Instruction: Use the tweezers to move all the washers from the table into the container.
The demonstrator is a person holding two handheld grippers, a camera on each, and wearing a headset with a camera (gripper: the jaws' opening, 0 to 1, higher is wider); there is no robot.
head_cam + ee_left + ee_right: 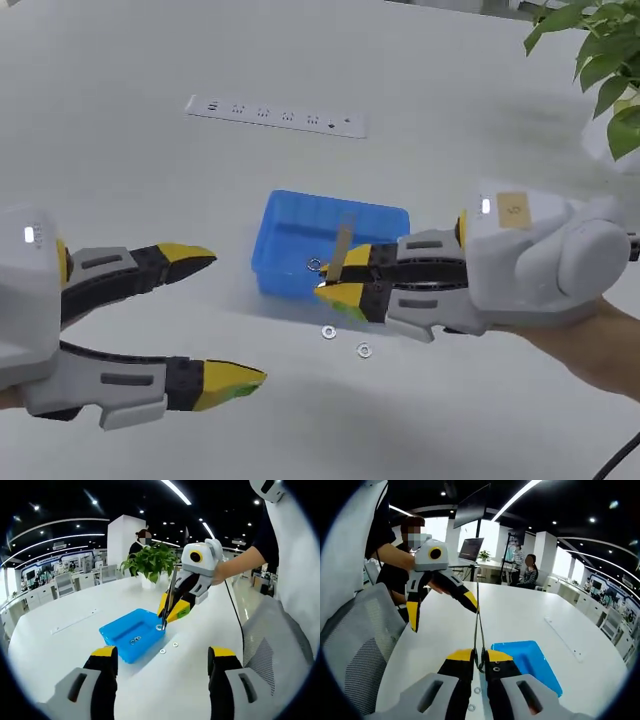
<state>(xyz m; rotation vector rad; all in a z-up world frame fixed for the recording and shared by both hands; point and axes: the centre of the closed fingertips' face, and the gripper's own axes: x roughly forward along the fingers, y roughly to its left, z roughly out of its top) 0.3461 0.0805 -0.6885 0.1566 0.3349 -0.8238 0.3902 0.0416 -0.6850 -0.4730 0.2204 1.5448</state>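
The blue container (300, 225) sits mid-table with a washer (314, 265) inside it. My right gripper (335, 277) is shut on the metal tweezers (343, 248) at the container's near rim. In the left gripper view the tweezers (168, 597) point down, and a small washer (159, 627) sits at their tip over the rim. Two washers (329, 332) (364, 350) lie on the table just in front of the container. My left gripper (240, 318) hangs open to the left with nothing between its jaws. The right gripper view shows the tweezers (479, 625) between the shut jaws beside the container (530, 665).
A white power strip (275, 115) lies beyond the container. A potted plant (600, 70) stands at the far right corner. A grey mesh chair (272, 640) stands by the table edge. People sit in the background.
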